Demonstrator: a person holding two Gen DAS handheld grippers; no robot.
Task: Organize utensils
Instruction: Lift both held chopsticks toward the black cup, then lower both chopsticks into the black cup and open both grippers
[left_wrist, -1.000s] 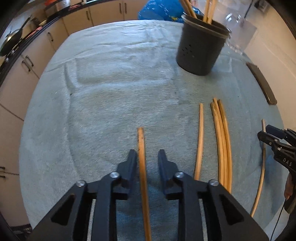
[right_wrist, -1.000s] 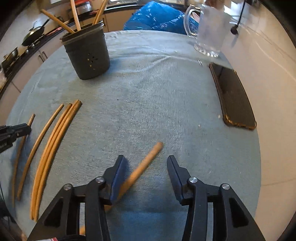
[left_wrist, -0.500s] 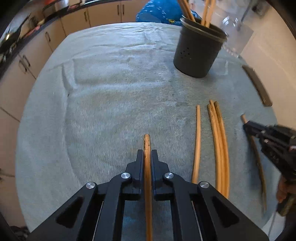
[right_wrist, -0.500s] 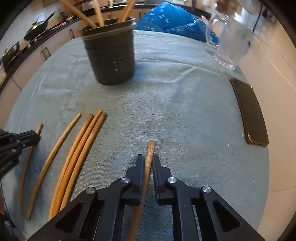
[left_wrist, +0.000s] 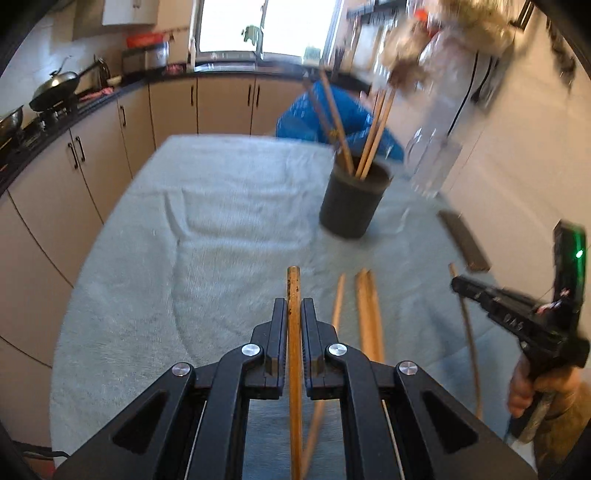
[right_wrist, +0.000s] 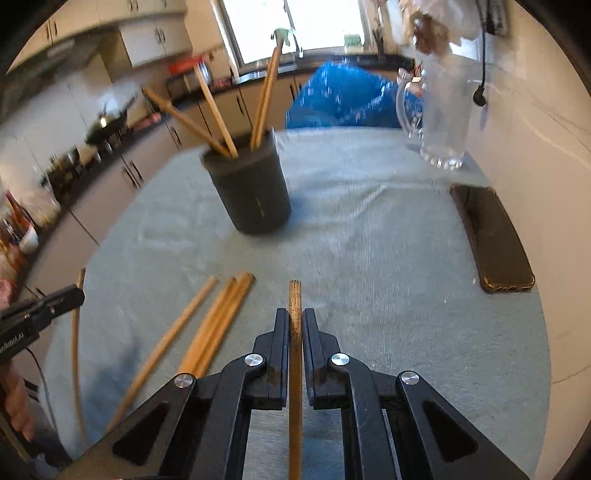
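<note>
Since a second ago both grippers have lifted and tilted up. Our left gripper (left_wrist: 293, 314) fingers clamp one chopstick (left_wrist: 294, 332), the right gripper (right_wrist: 294, 325) another (right_wrist: 295, 332). We judge this the carry step (four sticks lie on the tabletop (right_wrist: 369, 277)); next, tip each into the far dark holder (right_wrist: 251, 192).

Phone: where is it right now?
Right wrist view: the phone lies flat at the towel's right edge, just in front of the glass pitcher, right of the utensil holder.
</note>
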